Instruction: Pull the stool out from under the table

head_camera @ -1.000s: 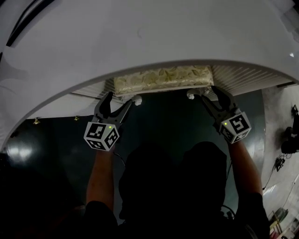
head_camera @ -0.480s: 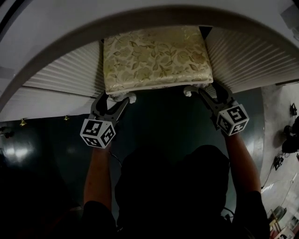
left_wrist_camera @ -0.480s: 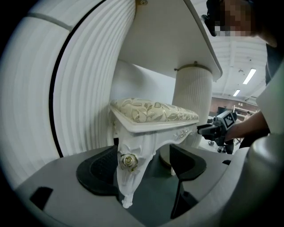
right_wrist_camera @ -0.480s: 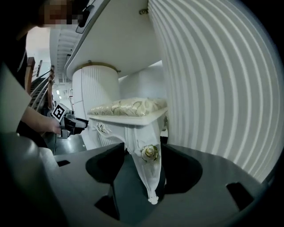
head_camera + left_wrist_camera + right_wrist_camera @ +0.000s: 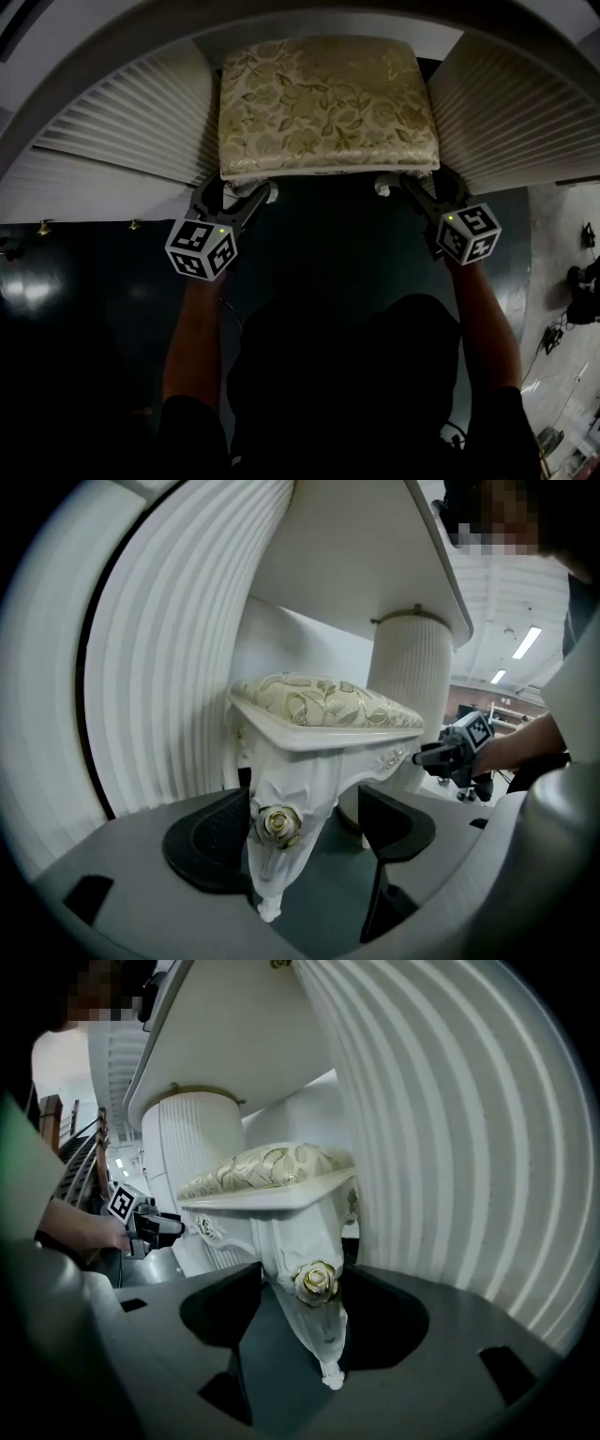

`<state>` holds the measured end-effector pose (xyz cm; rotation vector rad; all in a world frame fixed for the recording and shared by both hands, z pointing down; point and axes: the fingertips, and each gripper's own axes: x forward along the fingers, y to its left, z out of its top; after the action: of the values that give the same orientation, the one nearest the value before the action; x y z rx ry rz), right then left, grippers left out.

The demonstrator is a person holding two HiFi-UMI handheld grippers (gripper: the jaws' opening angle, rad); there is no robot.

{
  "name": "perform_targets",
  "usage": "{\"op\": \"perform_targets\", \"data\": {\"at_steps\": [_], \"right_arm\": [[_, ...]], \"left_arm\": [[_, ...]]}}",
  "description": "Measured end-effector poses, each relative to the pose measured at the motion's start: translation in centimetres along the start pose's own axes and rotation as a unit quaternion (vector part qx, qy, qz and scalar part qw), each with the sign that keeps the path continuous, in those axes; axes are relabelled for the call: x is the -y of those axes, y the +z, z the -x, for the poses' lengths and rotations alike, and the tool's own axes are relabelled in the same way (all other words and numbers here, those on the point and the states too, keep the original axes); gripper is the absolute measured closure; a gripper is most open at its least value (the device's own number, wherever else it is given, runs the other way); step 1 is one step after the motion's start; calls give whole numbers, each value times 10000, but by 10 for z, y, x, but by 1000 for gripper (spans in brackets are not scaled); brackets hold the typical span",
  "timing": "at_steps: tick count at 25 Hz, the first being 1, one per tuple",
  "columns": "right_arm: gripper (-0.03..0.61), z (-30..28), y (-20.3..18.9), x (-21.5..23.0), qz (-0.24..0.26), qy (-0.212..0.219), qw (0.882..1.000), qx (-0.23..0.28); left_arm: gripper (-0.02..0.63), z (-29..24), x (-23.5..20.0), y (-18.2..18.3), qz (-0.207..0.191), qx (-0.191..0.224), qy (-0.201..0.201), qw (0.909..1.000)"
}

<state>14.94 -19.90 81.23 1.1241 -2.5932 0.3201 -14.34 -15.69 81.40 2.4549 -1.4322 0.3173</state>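
White carved stool (image 5: 326,103), gold floral cushion, 12 o'clock under table (image 5: 112,141) — drawn further out than 1 second ago, left gripper (image 5: 239,192) and right gripper (image 5: 419,183) released around its legs (image 5: 277,855), right jaws just opened wider.

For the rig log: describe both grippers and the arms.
The left gripper and right gripper are dark grey with black jaws; each carries a white cube of black square markers and a green light. Dark short sleeves, bare forearms.
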Motion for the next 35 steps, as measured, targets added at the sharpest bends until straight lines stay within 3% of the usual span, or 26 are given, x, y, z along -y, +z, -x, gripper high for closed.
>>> {"op": "perform_targets", "data": {"at_steps": [4, 8, 15, 20, 26, 32, 35], "right_arm": [[347, -1, 1, 1, 9, 26, 10000, -95], [347, 1, -1, 0, -21, 77, 9995, -290], [347, 1, -1, 1, -124, 56, 9993, -352], [347, 0, 3, -3, -452, 65, 9951, -871], [347, 5, 1, -11, -882, 177, 9835, -1572], [347, 4, 5, -11, -1135, 270, 9725, -2015], [347, 6, 3, -8, -973, 313, 9706, -2178]], "left_arm": [[265, 2, -4, 2, 165, 117, 45, 9998], [320, 5, -7, 2, 217, -24, 115, 9997], [324, 6, -6, 1, 245, -10, 223, 9994], [321, 0, -13, 12, 530, -569, 283, 9966], [318, 9, -8, 14, 699, -1439, 176, 9870], [309, 12, -4, 21, 1056, -2011, 507, 9725], [309, 10, -2, 18, 1054, -2048, 449, 9721]]}}
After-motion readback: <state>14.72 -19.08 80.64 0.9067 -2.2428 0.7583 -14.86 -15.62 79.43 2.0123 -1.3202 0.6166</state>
